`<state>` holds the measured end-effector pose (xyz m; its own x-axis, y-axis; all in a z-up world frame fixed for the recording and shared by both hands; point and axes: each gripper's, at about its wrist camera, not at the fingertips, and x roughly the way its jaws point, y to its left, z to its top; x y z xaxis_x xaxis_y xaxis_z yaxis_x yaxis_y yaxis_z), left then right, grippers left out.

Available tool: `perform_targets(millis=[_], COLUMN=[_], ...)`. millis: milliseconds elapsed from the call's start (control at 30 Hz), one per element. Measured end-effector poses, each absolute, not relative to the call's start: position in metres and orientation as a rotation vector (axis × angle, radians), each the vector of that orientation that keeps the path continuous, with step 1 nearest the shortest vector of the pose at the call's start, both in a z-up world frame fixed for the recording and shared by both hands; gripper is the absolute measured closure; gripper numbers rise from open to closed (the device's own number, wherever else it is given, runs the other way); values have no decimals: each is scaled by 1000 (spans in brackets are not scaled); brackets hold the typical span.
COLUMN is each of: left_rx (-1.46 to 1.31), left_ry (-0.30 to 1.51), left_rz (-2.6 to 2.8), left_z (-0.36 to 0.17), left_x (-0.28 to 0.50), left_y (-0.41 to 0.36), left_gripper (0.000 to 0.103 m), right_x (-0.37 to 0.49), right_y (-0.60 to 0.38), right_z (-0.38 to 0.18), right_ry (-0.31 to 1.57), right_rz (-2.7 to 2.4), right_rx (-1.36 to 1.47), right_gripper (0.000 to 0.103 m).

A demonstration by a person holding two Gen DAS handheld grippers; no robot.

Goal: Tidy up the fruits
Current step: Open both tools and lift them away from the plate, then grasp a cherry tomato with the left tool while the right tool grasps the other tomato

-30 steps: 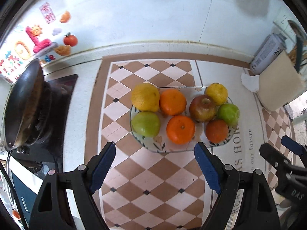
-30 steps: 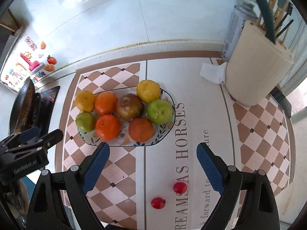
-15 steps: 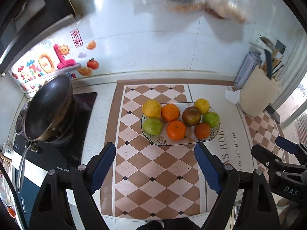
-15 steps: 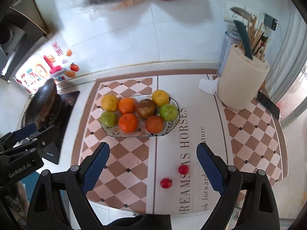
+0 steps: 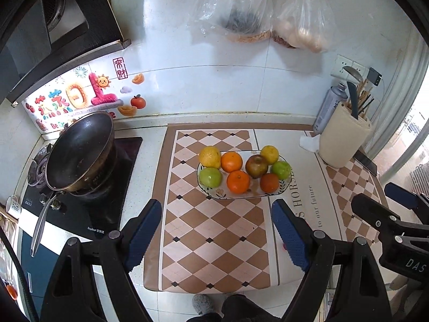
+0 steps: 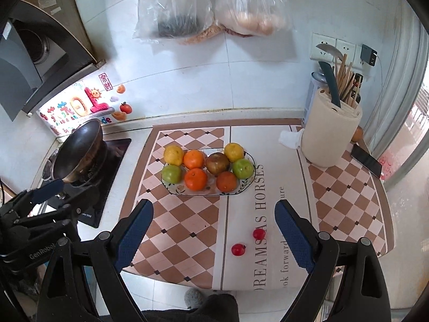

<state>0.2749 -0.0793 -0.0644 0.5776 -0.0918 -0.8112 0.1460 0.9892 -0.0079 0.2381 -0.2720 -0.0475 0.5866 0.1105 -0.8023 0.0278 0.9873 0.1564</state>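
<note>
From the left wrist, we see our left gripper (image 5: 215,230) spread wide and empty. The plate (image 5: 278,191) of fruits (image 5: 238,181) on the checkered mat (image 5: 214,255) looks smaller and farther off than a second ago.

From the right wrist, our right gripper (image 6: 213,232) also gapes empty; two small red fruits (image 6: 238,249) lie on the mat between its fingers, apart from the plate, and hanging bags (image 6: 171,8) now show.

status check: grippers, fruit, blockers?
Left gripper and right gripper open, empty. Eight fruits on plate; two small red fruits loose on mat. Nothing in the way.
</note>
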Motion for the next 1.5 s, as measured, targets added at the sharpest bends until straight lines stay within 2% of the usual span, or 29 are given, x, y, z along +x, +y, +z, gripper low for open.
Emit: perform_targets(millis=[433,467,500,533,700,733,800,833,900,1000,1133,1233,1300,1500], left_rx=[37,36,32,28,85,112,150,166,194,236,274,267,262,203], left_ry=[953,965,985,993,1043,1055,1090,1116,1161,1229,1313,1373,1414,1522], left_rz=[-131,-130,-125,-120,-20,11,38,44,48,36,7,-28,-59,-188], left_z=[-66,-69,-75,-80,-117,-129,-150,-163,-186,-218,-254,-272,-283,-309], left_x=[273,277,283,286,309,315,324,329,338,346,353,356,355,345], left_y=[-76,-76,-76,-75,-83,-87,-93,-98,-108,-127,-150,-162,-170,-195], left_gripper=[19,17,4,0,0,0,0,0,0,0,0,0,0,0], right_x=[244,248,251,254,279,286,296,301,309,318,325,329,329,313], right_y=[-284,-291,-298,-304,-348,-357,-368,-373,-379,-380,-374,-367,-363,-383], right_z=[-53,-59,-66,-72,-137,-157,-187,-207,-244,-291,-334,-355,-362,-355], right_ry=[953,964,977,985,1091,1127,1173,1207,1275,1360,1432,1469,1478,1429], right_rz=[81,88,90,91,31,17,4,1,-1,13,28,39,38,11], right_rx=[260,291,318,340,418,424,425,431,447,457,448,436,407,418], right_gripper=[9,9,9,9,10,12,24,25,35,44,49,58,70,70])
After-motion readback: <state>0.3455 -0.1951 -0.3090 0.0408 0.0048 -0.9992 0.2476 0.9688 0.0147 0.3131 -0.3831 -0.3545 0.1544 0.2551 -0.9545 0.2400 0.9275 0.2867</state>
